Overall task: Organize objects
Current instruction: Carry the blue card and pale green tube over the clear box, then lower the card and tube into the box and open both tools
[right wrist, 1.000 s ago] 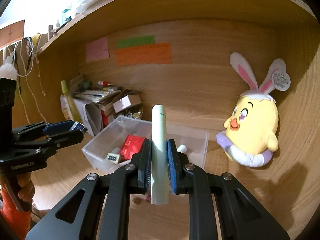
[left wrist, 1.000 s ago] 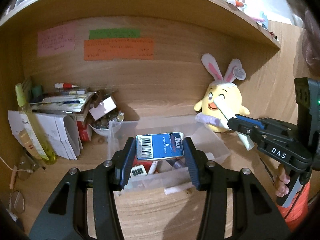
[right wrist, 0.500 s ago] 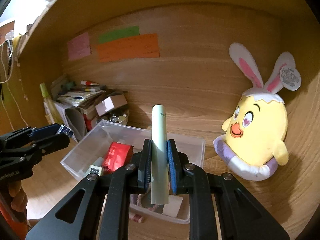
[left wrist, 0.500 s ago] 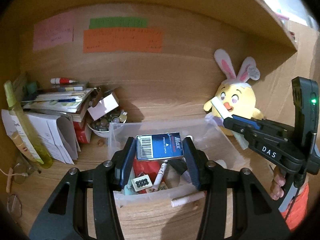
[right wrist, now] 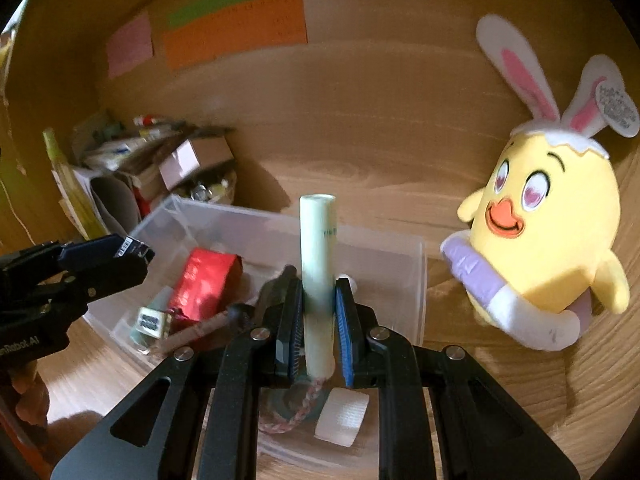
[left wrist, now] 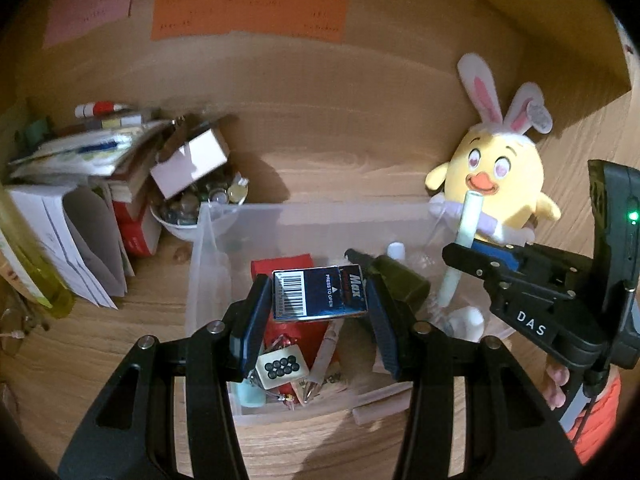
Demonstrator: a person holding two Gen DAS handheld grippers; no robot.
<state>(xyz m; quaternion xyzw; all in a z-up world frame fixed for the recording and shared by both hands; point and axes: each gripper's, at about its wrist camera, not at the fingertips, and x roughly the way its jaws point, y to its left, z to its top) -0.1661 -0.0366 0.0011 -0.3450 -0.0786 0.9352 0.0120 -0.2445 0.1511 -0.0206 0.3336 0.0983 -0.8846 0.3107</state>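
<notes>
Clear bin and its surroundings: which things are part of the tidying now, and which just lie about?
In the job:
- clear bin
- blue staple box in left tool
- pale green tube in right tool

Lying about:
- chick plush
- paper stack
- sticky notes

Matte black plastic left gripper (left wrist: 318,312) fills the frame: blue-padded fingers, silver screws at the linkage joints. Beside it, the matching black right gripper (left wrist: 460,252) carries white "DAS" lettering and a glowing green light. Orange sleeve (left wrist: 596,420) peeks below its handle.
</notes>
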